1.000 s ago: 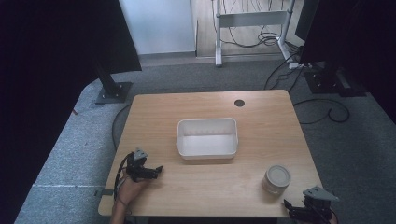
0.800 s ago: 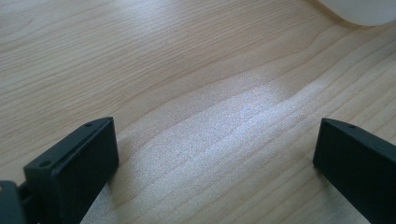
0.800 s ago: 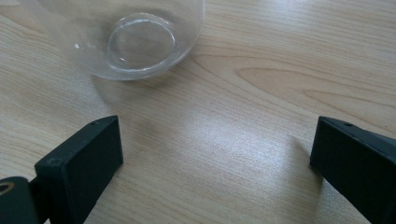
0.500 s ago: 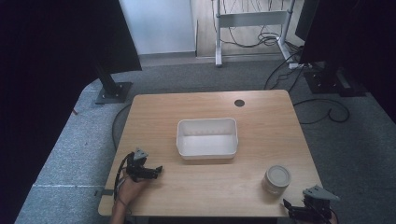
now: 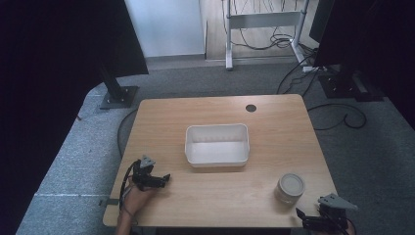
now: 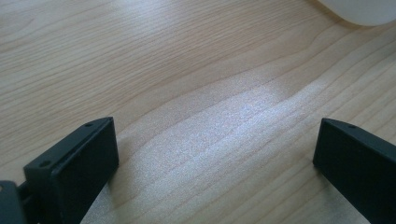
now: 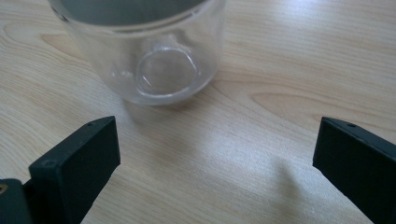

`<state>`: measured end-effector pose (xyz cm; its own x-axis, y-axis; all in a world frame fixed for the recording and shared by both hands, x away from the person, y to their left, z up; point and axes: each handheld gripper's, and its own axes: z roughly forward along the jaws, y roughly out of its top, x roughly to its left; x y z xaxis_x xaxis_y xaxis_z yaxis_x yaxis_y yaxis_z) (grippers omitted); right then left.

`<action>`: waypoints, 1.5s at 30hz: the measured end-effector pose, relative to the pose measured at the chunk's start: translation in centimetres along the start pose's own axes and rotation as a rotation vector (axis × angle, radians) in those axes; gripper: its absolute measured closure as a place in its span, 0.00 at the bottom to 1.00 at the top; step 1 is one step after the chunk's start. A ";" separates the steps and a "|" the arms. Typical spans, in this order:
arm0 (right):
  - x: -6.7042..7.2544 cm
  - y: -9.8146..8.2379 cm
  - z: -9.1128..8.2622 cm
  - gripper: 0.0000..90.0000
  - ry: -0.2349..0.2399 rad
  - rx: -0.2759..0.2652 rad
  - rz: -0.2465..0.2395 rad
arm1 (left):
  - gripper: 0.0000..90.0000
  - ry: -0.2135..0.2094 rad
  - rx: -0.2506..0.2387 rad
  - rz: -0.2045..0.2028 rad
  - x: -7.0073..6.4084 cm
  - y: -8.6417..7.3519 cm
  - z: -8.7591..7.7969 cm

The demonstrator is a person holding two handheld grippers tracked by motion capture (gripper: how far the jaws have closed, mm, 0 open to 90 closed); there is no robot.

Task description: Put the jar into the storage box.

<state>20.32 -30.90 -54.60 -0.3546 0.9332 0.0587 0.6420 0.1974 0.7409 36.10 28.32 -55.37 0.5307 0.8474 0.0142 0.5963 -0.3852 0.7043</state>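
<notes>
A clear glass jar (image 5: 289, 187) with a grey lid stands near the table's front right corner; in the right gripper view the jar (image 7: 144, 51) is just ahead of the jaws, slightly left. My right gripper (image 5: 307, 221) hangs at the front edge, just short of the jar, and my right gripper (image 7: 217, 163) is open with bare wood between the jaws. A white rectangular bin (image 5: 217, 144) sits empty at mid-table. My left gripper (image 5: 164, 178) rests at the front left, pointing right toward the bin; my left gripper (image 6: 215, 163) is open over bare wood.
The wooden table (image 5: 220, 115) has a round cable hole (image 5: 251, 107) at its back right. A corner of the white bin (image 6: 364, 9) shows at the top right of the left gripper view. Dark stands and cables lie on the grey floor beyond.
</notes>
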 end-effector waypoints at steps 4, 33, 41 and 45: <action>0.3 0.5 -0.2 0.00 0.004 -0.016 -0.009 | 0.00 0.000 0.000 0.000 0.0 0.0 0.0; 1.5 3.2 0.3 0.00 0.046 -0.054 -0.067 | 0.00 -0.001 0.000 0.001 0.0 0.0 0.0; 1.7 3.9 0.9 0.00 0.059 -0.053 -0.075 | 0.00 -0.001 0.000 0.001 0.0 0.0 0.0; 1.9 4.3 1.3 0.00 0.065 -0.055 -0.081 | 0.00 -0.001 0.001 0.001 0.0 0.0 0.0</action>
<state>23.26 -27.91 -52.16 -0.4485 0.8929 0.0392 0.5721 0.2531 0.7801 36.14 28.32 -55.36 0.5322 0.8465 0.0144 0.5959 -0.3867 0.7038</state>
